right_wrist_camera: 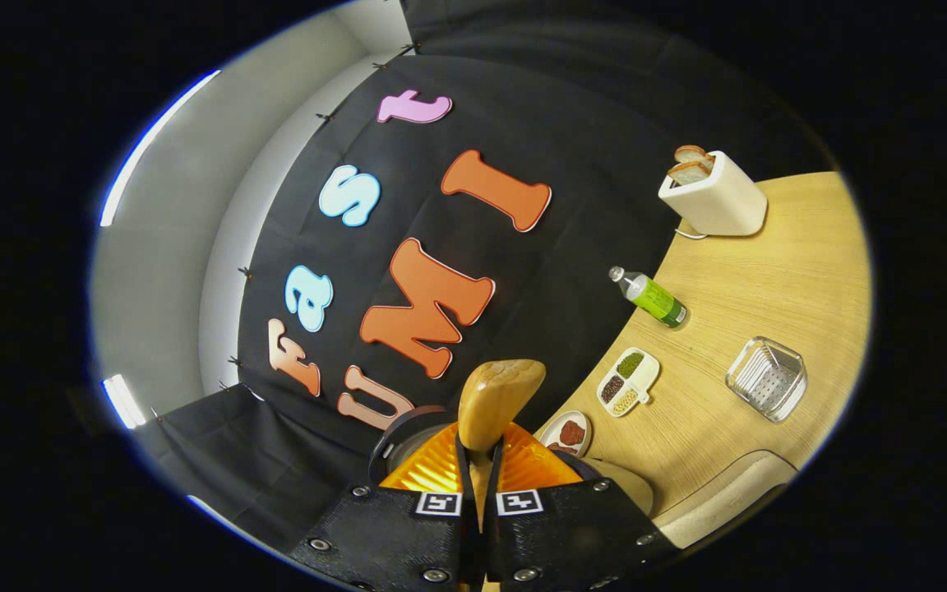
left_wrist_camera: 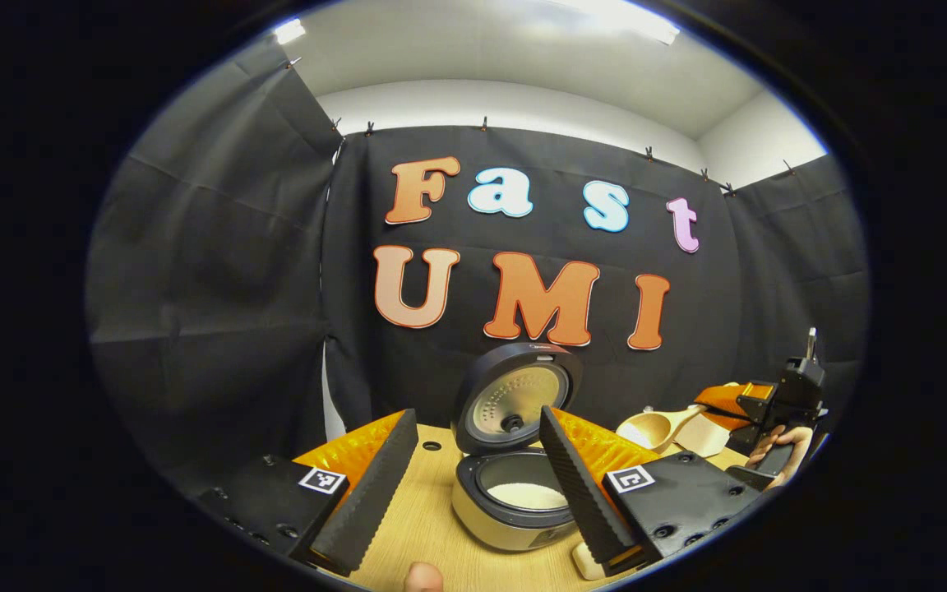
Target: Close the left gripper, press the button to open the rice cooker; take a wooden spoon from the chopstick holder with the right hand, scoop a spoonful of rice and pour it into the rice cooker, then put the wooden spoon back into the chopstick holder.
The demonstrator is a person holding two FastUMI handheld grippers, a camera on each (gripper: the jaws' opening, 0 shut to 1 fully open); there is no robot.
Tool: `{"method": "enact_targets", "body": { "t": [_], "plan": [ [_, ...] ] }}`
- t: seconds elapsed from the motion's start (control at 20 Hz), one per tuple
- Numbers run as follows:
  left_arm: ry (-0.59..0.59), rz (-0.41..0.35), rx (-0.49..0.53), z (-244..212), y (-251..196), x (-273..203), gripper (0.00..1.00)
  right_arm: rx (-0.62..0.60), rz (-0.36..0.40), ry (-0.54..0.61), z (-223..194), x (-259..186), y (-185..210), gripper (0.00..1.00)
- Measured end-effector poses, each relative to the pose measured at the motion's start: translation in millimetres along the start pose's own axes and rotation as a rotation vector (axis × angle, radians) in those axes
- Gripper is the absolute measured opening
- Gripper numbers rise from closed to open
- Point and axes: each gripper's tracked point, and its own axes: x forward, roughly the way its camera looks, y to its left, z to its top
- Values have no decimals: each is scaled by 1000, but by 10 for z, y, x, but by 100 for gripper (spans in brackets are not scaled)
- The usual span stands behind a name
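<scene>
Left gripper view: the left claw point(left_wrist_camera: 473, 485) sits at the bottom of the frame, released, its two fingers spread wide with nothing between them. Between and beyond the fingers, at lower centre, stands the rice cooker point(left_wrist_camera: 510, 510) on the wooden counter point(left_wrist_camera: 416, 526). Its lid point(left_wrist_camera: 516, 399) is raised and tilted back, inner plate facing the camera. White rice point(left_wrist_camera: 527, 495) lies in the inner pot. At the right edge of the frame, the right claw point(left_wrist_camera: 724, 411) is held by a hand point(left_wrist_camera: 778, 450) and grips the wooden spoon point(left_wrist_camera: 654, 427), whose bowl points left, to the right of the cooker and above the counter.

Right gripper view: the frame is rolled, so the counter runs up the right side. At bottom centre the right claw point(right_wrist_camera: 478, 473) is clenched on the handle of the wooden spoon point(right_wrist_camera: 496, 399), whose bowl rises just above the fingers. To the right along the counter point(right_wrist_camera: 786, 279) lie a small plate point(right_wrist_camera: 565, 433), a divided dish of beans point(right_wrist_camera: 628, 381), a green bottle point(right_wrist_camera: 650, 298) on its side, a clear container point(right_wrist_camera: 767, 378), and at upper right a toaster point(right_wrist_camera: 712, 197) holding bread slices.
</scene>
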Motion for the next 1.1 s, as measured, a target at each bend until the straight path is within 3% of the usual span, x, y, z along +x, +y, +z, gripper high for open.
{"method": "enact_targets", "body": {
  "t": [0.35,1.1],
  "plan": [
    [9,11,-13,-76,112,45,99,-176,-20,-37,-47,250,173,1],
    [19,23,-9,-134,242,70,100,-292,-18,-29,-207,392,288,1]
  ]
}}
